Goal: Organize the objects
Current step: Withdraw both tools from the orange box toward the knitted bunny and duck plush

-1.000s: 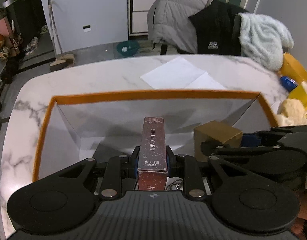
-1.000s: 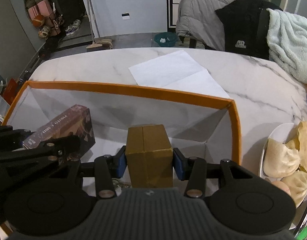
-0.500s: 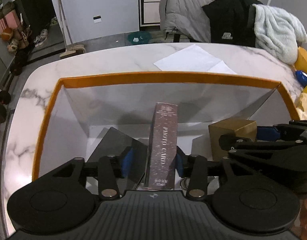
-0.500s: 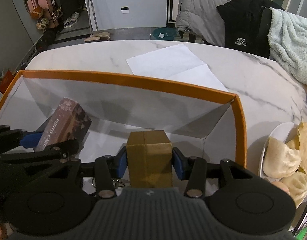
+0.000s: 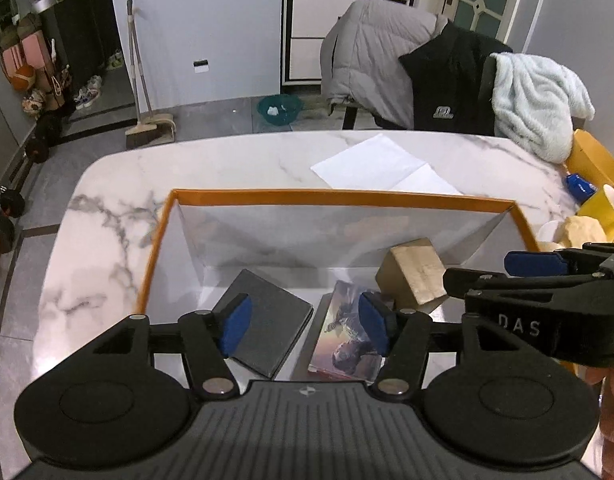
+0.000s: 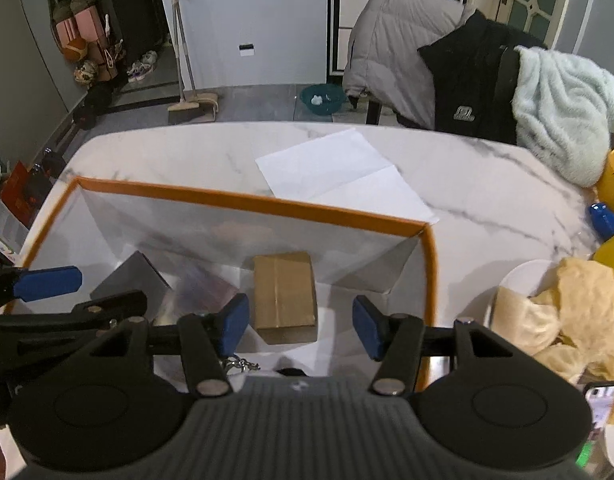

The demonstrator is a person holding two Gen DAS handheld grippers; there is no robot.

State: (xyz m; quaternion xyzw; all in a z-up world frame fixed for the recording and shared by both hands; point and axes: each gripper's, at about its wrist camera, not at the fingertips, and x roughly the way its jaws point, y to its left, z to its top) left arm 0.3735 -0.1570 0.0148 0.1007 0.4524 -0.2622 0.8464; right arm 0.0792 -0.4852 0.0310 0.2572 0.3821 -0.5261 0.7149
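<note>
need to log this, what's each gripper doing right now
left gripper: jaws opening, holding nothing
right gripper: jaws opening, brown box released

The left tool (image 5: 305, 322) is black plastic: a ribbed grey-black body with a small cross mark, and two round discs on each side of that body. Two jointed black links with silver screws carry its fingers (image 5: 237, 322), which have blue pads. The right tool (image 6: 299, 326) has the same build and the same blue pads. Seen from the side beside the left tool, its arm bears white letters "DAS".
</note>
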